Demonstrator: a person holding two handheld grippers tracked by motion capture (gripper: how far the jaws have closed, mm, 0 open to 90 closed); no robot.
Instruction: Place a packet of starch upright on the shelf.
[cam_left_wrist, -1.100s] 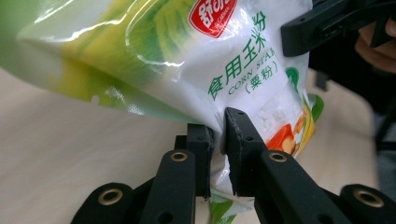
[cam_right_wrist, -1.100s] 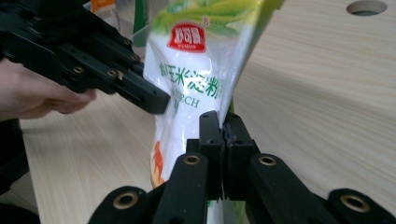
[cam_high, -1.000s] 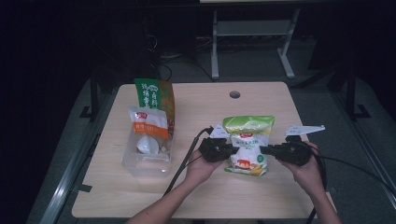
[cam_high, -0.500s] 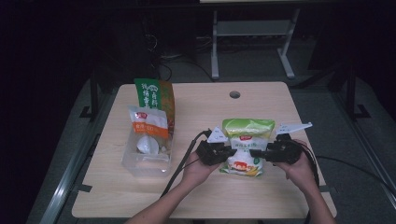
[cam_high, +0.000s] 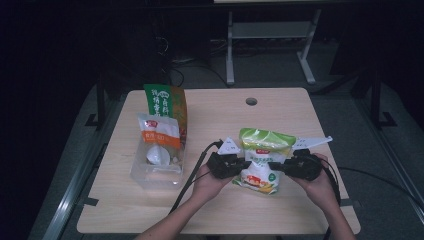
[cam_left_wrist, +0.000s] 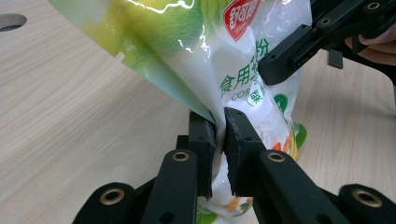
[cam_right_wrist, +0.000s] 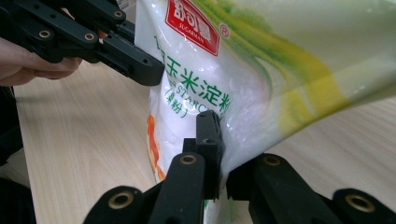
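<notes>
Right now I see the table (cam_high: 150, 215) spread wide under my high view, pale wood with a round hole (cam_high: 251, 101) near its far edge. On its left side sits a clear bin (cam_high: 145, 172) holding an orange-and-white pouch (cam_high: 159, 142), and a green-and-orange bag (cam_high: 167, 105) stands at the bin's far end. Toward the right of the table, close to my side, is the starch bag (cam_high: 261, 160), white with a green and yellow top, held upright between my two grippers. My left gripper (cam_high: 241, 164) has its jaws closed on the bag's left edge; in the left gripper view the jaws pinch the plastic seam of the bag (cam_left_wrist: 243, 70) tight between the pads, with the other gripper on the far side. My right gripper (cam_high: 276, 166) clamps the opposite edge, and in the right gripper view its jaws are shut on the bag (cam_right_wrist: 224, 70) low on its side. Whether the bag's bottom touches the table I cannot tell.
</notes>
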